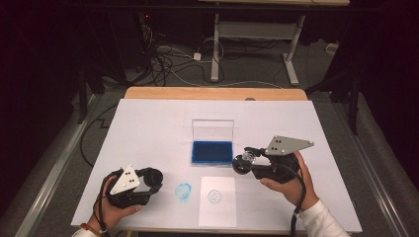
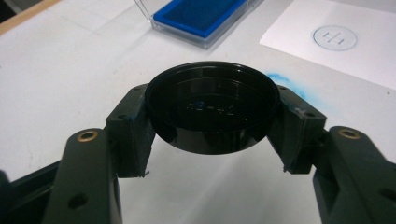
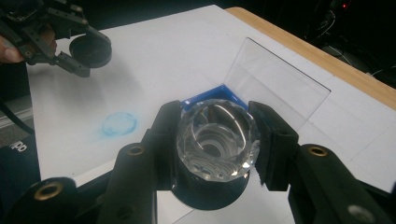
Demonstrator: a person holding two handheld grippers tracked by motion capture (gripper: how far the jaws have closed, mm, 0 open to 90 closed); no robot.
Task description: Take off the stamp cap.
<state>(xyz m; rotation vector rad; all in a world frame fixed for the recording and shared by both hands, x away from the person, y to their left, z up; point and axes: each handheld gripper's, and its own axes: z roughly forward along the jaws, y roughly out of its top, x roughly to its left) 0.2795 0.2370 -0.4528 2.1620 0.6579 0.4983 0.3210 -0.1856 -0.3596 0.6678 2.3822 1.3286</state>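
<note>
My left tool [image 1: 154, 178] pinches a round glossy black cap [image 2: 212, 109] low over the white desk [image 1: 148, 128], near a blue smudge [image 1: 183, 191]. My right tool [image 1: 245, 161] clamps the faceted clear stamp [image 3: 217, 137] beside the blue ink pad [image 1: 212, 152]. I judge recapping comes next: line up cap and stamp base.

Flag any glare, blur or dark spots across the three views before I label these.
High view: room behind the table is nearly black, sheet evenly lit, overall soft. Left gripper view: black cap sharp with thin rim highlights, its inside too dark to read; ink pad slightly soft. Right gripper view: faceted clear stamp throws bright reflections; the case's clear lid shows faint sheen; left gripper soft.
</note>
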